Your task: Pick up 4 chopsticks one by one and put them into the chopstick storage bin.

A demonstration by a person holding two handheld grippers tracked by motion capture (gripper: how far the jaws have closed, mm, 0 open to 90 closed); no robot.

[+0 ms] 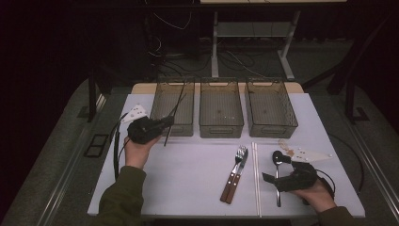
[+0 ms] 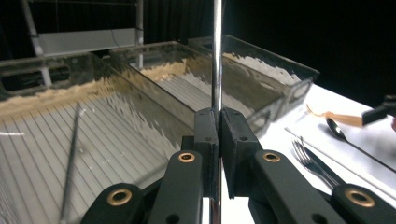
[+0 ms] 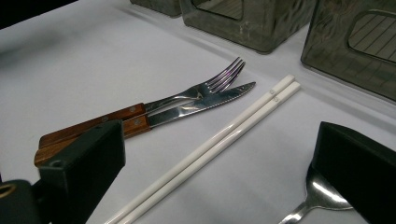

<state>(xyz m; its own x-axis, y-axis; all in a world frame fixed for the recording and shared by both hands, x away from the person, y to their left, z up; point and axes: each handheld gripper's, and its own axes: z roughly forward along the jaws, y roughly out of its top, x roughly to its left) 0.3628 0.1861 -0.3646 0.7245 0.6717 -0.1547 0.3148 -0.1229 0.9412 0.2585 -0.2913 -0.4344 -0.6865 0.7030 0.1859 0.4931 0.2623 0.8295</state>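
My left gripper (image 1: 167, 122) (image 2: 219, 122) is shut on a thin metal rod (image 1: 166, 136) (image 2: 216, 65), held near the front of the left wire bin (image 1: 160, 101) (image 2: 28, 100). A second thin rod (image 1: 179, 100) (image 2: 70, 163) lies inside that bin. My right gripper (image 1: 278, 172) (image 3: 219, 182) rests at the front right of the table with its jaws wide apart. A metal spoon (image 1: 277, 157) (image 3: 317, 198) lies between them, and the pads do not press on it.
The middle bin (image 1: 221, 123) and right bin (image 1: 272, 126) stand beside the left one at the back. A wooden-handled fork and knife (image 1: 236, 173) (image 3: 187, 105) lie side by side next to a pair of white chopsticks (image 1: 256, 179) (image 3: 219, 140).
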